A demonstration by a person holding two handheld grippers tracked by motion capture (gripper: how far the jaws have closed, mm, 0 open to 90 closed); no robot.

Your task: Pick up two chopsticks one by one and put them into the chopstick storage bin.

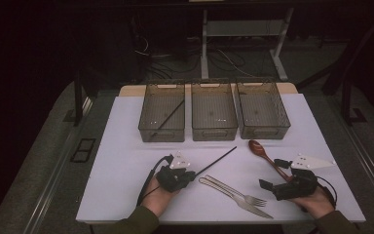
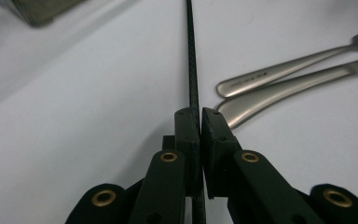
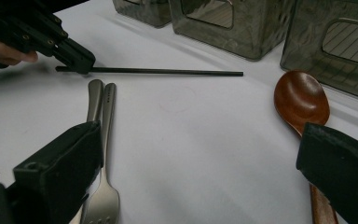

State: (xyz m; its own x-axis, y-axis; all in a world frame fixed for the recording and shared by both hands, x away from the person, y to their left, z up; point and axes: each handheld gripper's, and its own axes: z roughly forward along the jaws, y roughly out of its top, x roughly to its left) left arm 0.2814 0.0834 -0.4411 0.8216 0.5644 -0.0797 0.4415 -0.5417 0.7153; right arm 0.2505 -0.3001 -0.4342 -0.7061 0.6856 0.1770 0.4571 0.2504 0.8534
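Observation:
My left gripper (image 1: 191,174) (image 2: 200,116) is shut on the near end of a thin black chopstick (image 1: 219,158) (image 2: 192,56), which lies on the white table and points away toward the bins. In the right gripper view, the left gripper (image 3: 77,58) pinches that chopstick (image 3: 168,72) at its left end. My right gripper (image 1: 272,174) (image 3: 200,163) stands open low over the table with nothing between its pads. A brown wooden spoon (image 1: 258,146) (image 3: 301,98) lies beside it, its handle passing under the right-hand jaw.
A metal fork (image 1: 233,191) (image 3: 101,205) and knife (image 1: 253,208) (image 3: 94,100) lie side by side between the two grippers. Three clear bins stand in a row at the back, left (image 1: 148,113), middle (image 1: 213,134) and right (image 1: 263,131). The left bin holds another black chopstick (image 1: 168,118).

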